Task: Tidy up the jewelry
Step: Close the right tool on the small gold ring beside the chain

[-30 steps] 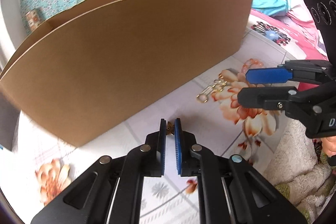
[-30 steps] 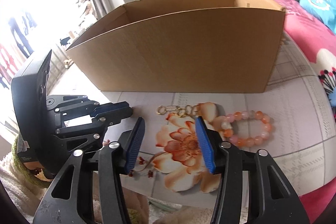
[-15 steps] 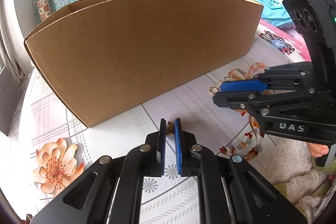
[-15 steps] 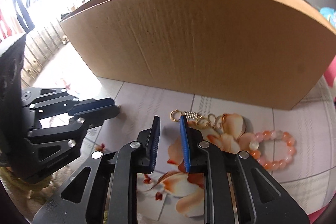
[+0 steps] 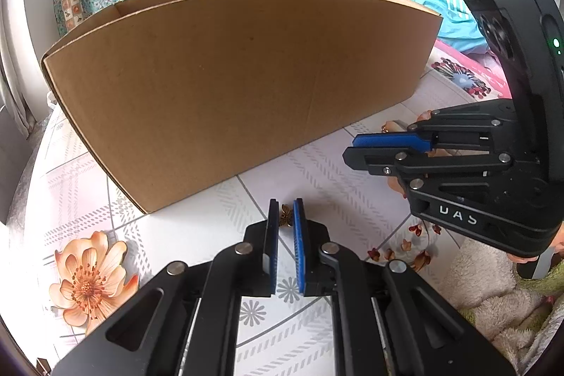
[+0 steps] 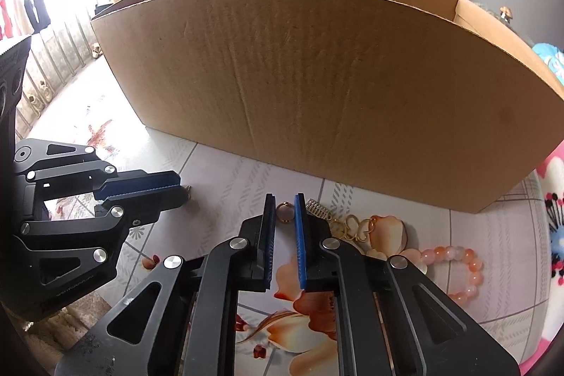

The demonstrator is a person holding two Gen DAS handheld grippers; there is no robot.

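Observation:
My left gripper (image 5: 284,213) is shut on a small brass charm (image 5: 285,215), held just above the flowered tablecloth in front of the cardboard box (image 5: 229,76). In the right wrist view my right gripper (image 6: 285,212) points down at the cloth, its jaws closing on a gold ring (image 6: 285,213) that sits between the blue pads. A gold chain (image 6: 352,226) lies just right of the ring, with a pink bead bracelet (image 6: 454,266) further right. The left gripper (image 6: 178,187) shows at the left of that view. The right gripper (image 5: 352,148) reaches in from the right of the left wrist view.
The tall open cardboard box (image 6: 317,76) stands close behind both grippers and hides its own inside. A fluffy towel (image 5: 493,305) lies at the near right edge. Pink and turquoise bedding (image 5: 440,9) lies beyond the box on the right.
The right gripper's jaws narrowed from wide apart to close around the gold ring as it moved left along the cloth toward the box. The left gripper kept its hold on the charm.

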